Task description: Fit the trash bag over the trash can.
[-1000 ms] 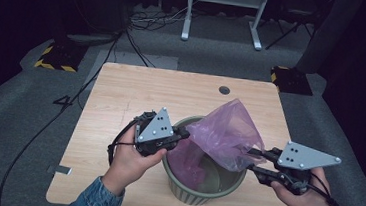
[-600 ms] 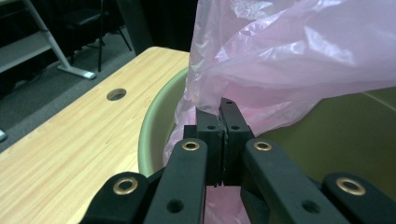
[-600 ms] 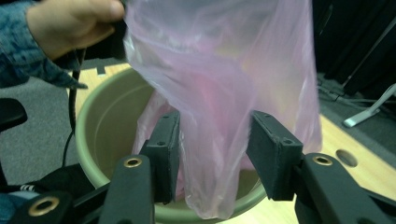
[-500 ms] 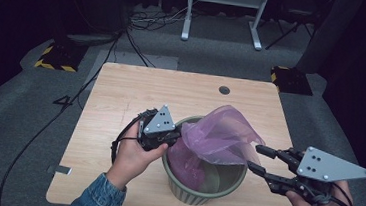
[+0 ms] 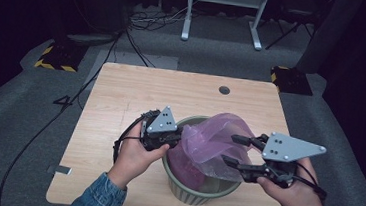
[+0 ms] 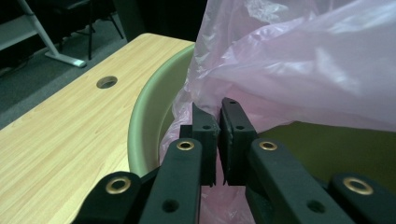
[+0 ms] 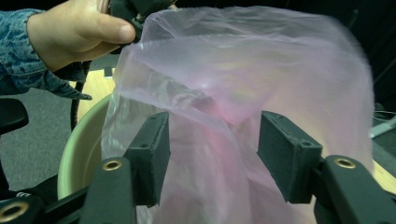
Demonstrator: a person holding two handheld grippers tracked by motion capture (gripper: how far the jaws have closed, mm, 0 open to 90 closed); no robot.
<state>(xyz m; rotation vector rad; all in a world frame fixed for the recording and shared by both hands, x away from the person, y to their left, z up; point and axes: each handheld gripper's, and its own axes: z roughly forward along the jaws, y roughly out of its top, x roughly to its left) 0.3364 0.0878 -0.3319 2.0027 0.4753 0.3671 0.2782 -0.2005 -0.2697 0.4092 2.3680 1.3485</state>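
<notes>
Fingers first: the left gripper (image 6: 217,135) has its two black jaws squeezed almost together on a fold of the pink plastic bag (image 6: 299,60), right at the near rim of the green bin (image 6: 149,112). In the left gripper view there's only a thin slit between the pads and the film is bunched in it, so that one's clamped on the bag, though its jaws have just been easing apart a hair. The right gripper (image 7: 212,154) is a different story: its jaws stand wide, they've just been opening, and the bag film hangs in the gap between them without either pad pressing on it. So, let go.

From the high view, nearest the camera you get two forearms, the left one in a denim sleeve (image 5: 97,196), each hand wrapped around its tool. The left gripper (image 5: 180,138) sits at the bin's left rim, the right gripper (image 5: 234,150) at its right side with both jaws pointing in at the bag. The bag (image 5: 218,141) is partly down inside the bin (image 5: 198,192) and partly puffed up above the rim, leaning to the right.

The bin stands on the near edge of the wooden table (image 5: 136,94). Farther back there's a round cable hole (image 5: 224,90) in the tabletop, then grey carpet, a white desk frame (image 5: 224,6) and some loose cables (image 5: 148,22) on the floor.
</notes>
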